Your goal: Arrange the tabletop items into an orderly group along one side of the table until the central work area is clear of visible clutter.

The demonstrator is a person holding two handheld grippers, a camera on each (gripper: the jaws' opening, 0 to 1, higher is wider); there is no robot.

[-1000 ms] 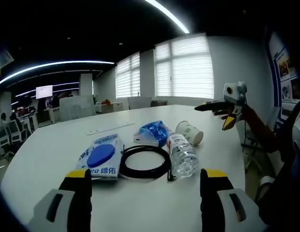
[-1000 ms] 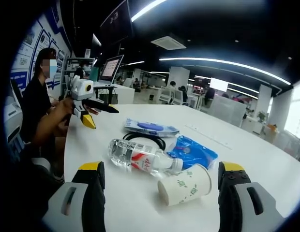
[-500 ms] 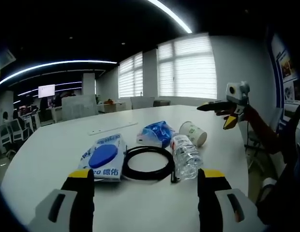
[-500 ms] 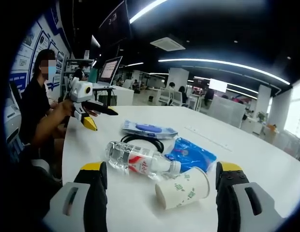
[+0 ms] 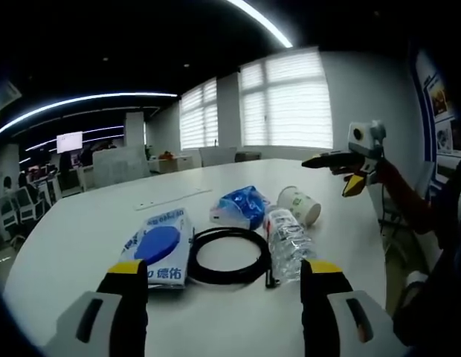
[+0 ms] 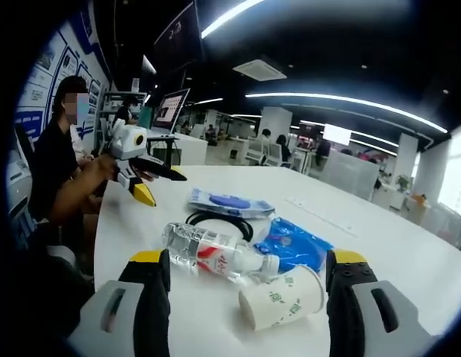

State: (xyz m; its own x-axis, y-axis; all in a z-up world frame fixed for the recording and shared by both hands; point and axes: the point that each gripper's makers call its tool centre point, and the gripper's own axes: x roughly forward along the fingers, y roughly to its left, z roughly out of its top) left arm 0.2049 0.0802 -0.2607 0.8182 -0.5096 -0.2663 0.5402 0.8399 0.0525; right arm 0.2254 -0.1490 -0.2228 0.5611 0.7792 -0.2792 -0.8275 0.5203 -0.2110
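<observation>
Tabletop items sit clustered mid-bench: wipes pack, cable coil, water bottle, blue pouch, paper cup, all touching or just beside. Nothing moved aside yet. Left gripper released, empty; right gripper likewise, jaws flanking cup.

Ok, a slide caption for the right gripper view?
Open right tongs frame a tipped paper cup and lying water bottle.

white tabletop: bare on all sides of one tight cluster. obstacles, touching or nearly so: blue-and-white flat packet, black coiled cable, clear plastic bottle lying down, crumpled blue bag, tipped white paper cup.
</observation>
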